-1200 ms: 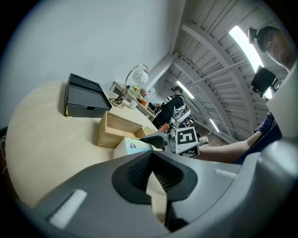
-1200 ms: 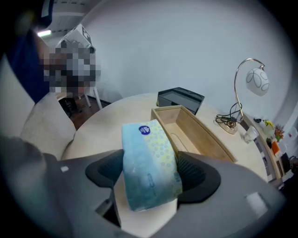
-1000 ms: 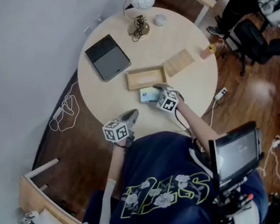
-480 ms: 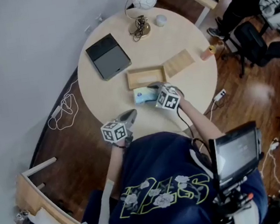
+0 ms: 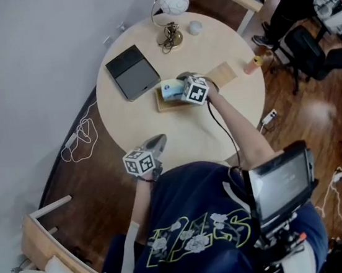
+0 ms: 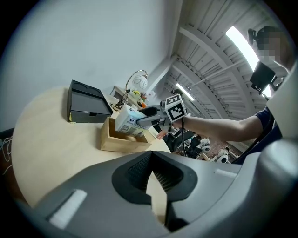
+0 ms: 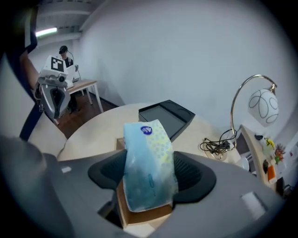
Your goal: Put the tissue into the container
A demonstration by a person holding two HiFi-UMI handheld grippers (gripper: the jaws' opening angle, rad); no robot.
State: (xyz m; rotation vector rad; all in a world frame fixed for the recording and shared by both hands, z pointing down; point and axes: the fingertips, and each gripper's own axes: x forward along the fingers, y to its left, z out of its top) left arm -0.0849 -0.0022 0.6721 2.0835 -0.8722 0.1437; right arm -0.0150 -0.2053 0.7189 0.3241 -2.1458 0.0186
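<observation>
A pale blue tissue pack (image 5: 170, 90) hangs tilted over the open wooden box (image 5: 166, 106) at the middle of the round table. My right gripper (image 5: 177, 86) is shut on the pack, and the right gripper view shows the pack (image 7: 149, 162) pinched between both pads, with the box (image 7: 144, 216) right below it. From the left gripper view the pack (image 6: 129, 122) has its lower end dipping into the box (image 6: 120, 142). My left gripper (image 5: 158, 143) stays near the table's front edge, its jaws together and nothing in them (image 6: 153, 186).
A dark flat case (image 5: 132, 71) lies at the table's far left. A desk lamp (image 5: 170, 11) with a coiled cable stands at the far edge, a small white puck (image 5: 194, 27) beside it. The box's wooden lid (image 5: 222, 75) lies to the right, near a pink object (image 5: 252, 64).
My right gripper has carried the tissue pack away from me, from the table top in front of the box to above the box. The left gripper has stayed put.
</observation>
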